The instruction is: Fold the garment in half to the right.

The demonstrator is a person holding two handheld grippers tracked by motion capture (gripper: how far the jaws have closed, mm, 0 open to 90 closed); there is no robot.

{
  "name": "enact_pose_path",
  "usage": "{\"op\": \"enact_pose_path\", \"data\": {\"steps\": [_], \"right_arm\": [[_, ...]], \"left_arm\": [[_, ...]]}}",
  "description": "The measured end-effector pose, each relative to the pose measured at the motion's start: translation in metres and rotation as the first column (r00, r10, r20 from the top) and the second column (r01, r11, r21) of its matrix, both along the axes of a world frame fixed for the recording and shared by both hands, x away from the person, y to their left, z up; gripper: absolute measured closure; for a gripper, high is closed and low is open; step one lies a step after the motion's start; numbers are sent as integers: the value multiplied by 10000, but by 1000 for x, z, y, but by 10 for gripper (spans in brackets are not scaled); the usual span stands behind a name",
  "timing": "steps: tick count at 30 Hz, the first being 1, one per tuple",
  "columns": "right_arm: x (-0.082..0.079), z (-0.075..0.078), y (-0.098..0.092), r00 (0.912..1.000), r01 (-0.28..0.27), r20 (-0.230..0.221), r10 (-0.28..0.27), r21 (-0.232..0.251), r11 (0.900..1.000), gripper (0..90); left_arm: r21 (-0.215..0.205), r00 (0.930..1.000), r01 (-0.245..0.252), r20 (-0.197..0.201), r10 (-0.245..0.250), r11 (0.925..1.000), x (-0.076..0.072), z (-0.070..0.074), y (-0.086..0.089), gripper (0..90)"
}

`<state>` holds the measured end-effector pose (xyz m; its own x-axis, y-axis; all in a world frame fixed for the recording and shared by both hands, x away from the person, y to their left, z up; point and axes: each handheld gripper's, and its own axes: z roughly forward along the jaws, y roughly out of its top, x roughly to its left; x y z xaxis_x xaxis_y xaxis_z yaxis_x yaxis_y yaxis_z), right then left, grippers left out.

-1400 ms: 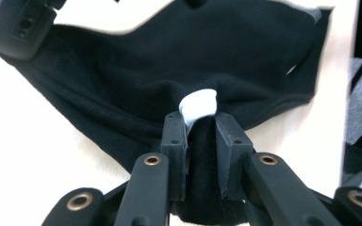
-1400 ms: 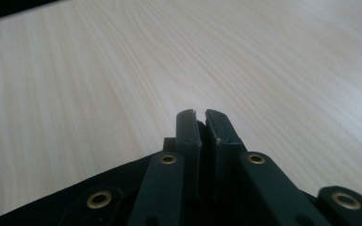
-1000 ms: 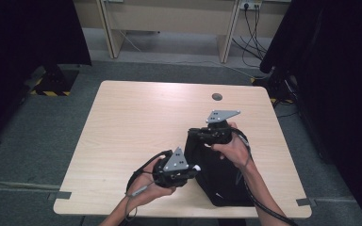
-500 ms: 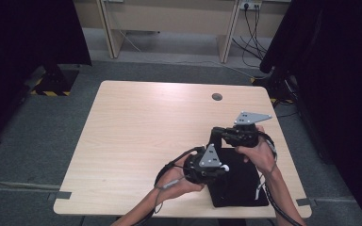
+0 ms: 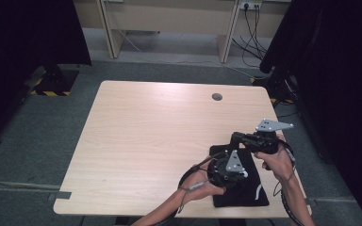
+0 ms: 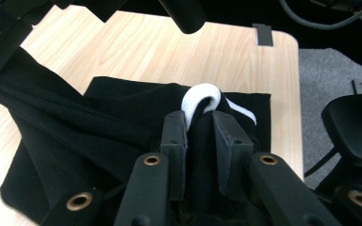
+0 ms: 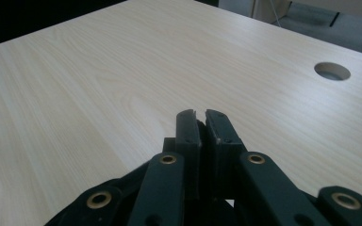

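Black garment with white trim — lay at table's near right corner. Left gripper clamped its fold; right gripper pinched its far edge. Step: repositioning, likely. Next: lowering cloth flat before release.

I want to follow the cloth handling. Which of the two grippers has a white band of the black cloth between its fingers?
The left gripper: a white band of the black cloth is pinched there. The right gripper shows only dark cloth between its closed fingers.
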<state>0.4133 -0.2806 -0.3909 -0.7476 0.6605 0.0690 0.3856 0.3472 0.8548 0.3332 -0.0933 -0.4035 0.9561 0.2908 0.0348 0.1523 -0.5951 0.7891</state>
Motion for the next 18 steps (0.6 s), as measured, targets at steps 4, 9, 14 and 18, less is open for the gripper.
{"op": "enact_pose_path", "data": {"steps": [4,9,14,18], "right_arm": [[3,-11,-5,9996,165,-239,-171,-243,9996,814],[7,-18,-7,9969,610,-460,-633,-493,9969,662],[6,-14,-9,9922,1130,-460,-1160,-620,9917,509],[3,-8,-12,9895,1389,-285,-1415,-784,9872,467]], "left_arm": [[53,10000,-33,-70,33,10000,3,-10,-10,753],[-598,9990,-18,-444,-9,9982,6,-16,-13,668],[-1202,9994,-145,-341,105,9926,2,-6,-6,471],[-1718,9989,-452,-177,428,9841,-3,2,11,376]]}}
